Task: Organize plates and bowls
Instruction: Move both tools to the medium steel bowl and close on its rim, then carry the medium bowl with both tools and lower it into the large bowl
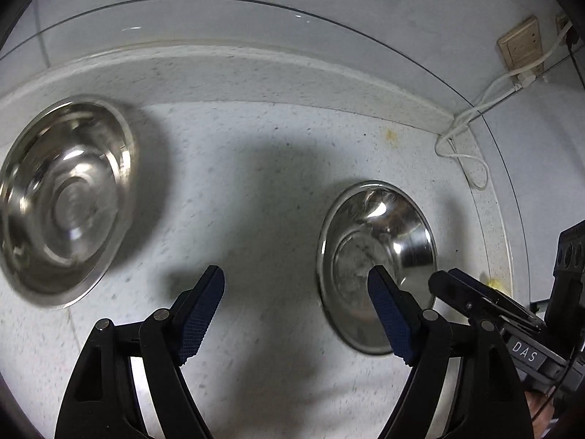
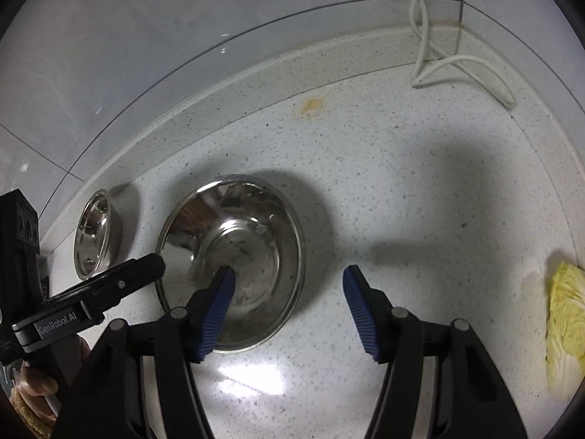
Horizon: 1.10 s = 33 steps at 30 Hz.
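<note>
Two steel bowls sit on a speckled white counter. In the left wrist view a wide shallow steel bowl [image 1: 65, 201] lies at the left and a smaller steel bowl [image 1: 376, 259] lies at the right. My left gripper [image 1: 296, 285] is open and empty above the counter between them; its right finger overlaps the smaller bowl's rim. In the right wrist view the smaller bowl [image 2: 241, 256] is in the middle and the wide bowl [image 2: 93, 234] is far left. My right gripper [image 2: 289, 281] is open and empty, its left finger over the smaller bowl's inside.
A white cable [image 2: 438, 62] lies looped in the back corner by a wall socket [image 1: 519, 45]. A piece of yellow cabbage [image 2: 565, 322] lies at the right. A raised backsplash ledge [image 1: 256, 77] and glass panel edge the counter. The other gripper [image 2: 91, 292] shows at the left.
</note>
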Each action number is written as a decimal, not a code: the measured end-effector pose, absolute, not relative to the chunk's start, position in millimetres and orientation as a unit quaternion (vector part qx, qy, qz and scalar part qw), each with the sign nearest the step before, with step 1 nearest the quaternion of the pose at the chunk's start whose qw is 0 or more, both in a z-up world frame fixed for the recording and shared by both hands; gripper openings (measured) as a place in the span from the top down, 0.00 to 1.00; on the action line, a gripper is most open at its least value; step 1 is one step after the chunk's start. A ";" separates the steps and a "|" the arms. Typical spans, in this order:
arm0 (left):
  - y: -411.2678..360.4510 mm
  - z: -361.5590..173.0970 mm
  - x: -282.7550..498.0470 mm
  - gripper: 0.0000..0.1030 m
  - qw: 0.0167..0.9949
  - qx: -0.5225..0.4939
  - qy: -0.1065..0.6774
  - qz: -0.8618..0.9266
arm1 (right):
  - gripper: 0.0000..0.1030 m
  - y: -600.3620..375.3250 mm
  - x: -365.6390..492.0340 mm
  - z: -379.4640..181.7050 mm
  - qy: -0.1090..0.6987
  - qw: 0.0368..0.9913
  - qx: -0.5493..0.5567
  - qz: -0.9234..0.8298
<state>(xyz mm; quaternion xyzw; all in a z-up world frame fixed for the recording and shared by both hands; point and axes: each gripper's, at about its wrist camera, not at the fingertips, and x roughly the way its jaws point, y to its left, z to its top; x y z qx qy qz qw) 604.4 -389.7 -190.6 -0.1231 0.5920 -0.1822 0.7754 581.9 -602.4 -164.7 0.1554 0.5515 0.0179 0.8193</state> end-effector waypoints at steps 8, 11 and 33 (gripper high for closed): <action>-414.1 -200.8 613.7 0.45 0.775 -0.105 0.592 -0.195 | 0.52 -607.8 588.3 -185.0 0.558 0.813 0.167 0.014; -421.3 -201.1 616.3 0.66 0.780 -0.085 0.590 -0.192 | 0.79 -608.6 589.1 -190.5 0.559 0.812 0.167 0.013; -343.1 -54.1 469.2 0.94 0.785 -0.133 0.534 -0.284 | 0.91 -538.4 420.8 -31.0 0.460 0.872 0.157 0.056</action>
